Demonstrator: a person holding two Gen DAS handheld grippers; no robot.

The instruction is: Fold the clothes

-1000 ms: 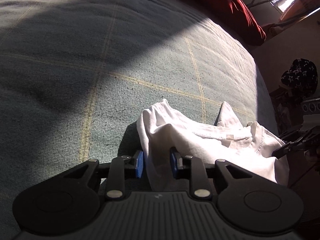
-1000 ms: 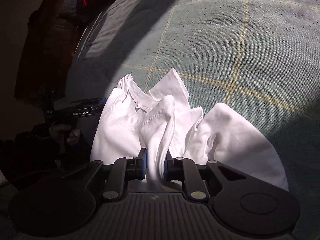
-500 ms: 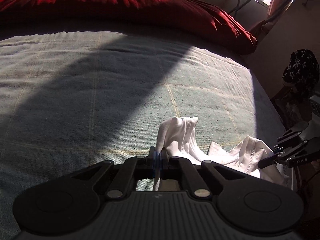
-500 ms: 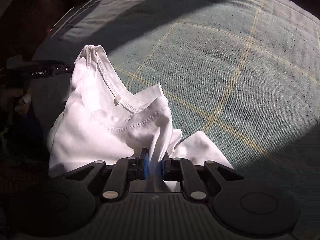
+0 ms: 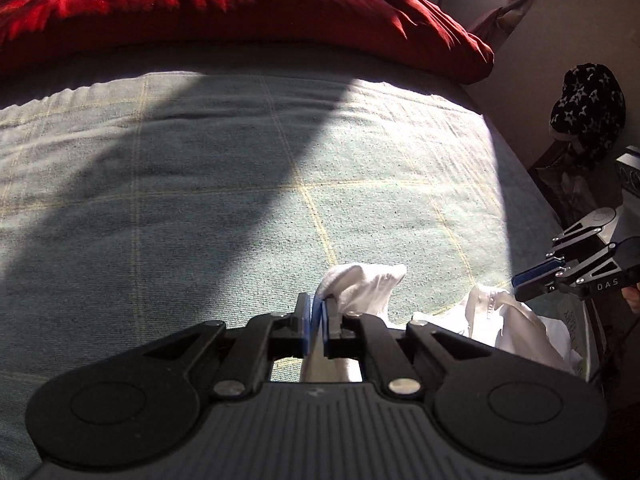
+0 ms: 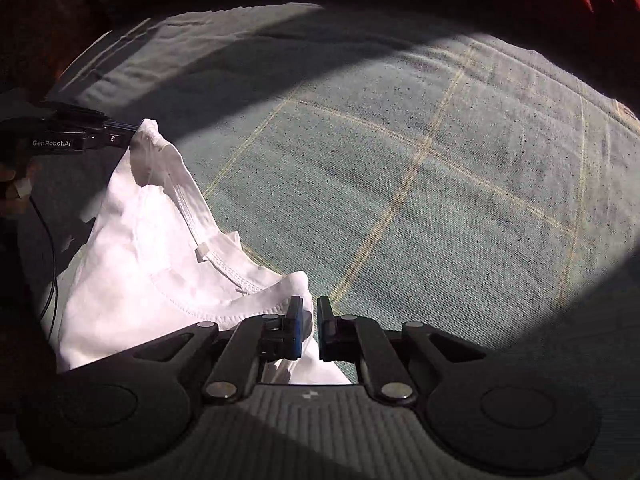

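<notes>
- Step in hand: the shirt [image 6: 140, 280] is held up by its shoulders over the bed [image 5: 200, 200].
- Left gripper [image 5: 316, 320]: pressed together on a shoulder bunch.
- Right gripper [image 6: 309, 328]: narrowly parted, cloth pinched between.
- Next move, as judged: the shirt is to be spread flat on the bed.
- Since a second ago, both grippers have closed and the shirt has been lifted from its heap.

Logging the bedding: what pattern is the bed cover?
Grey-green bed cover with thin yellow grid lines; right wrist view.
</notes>
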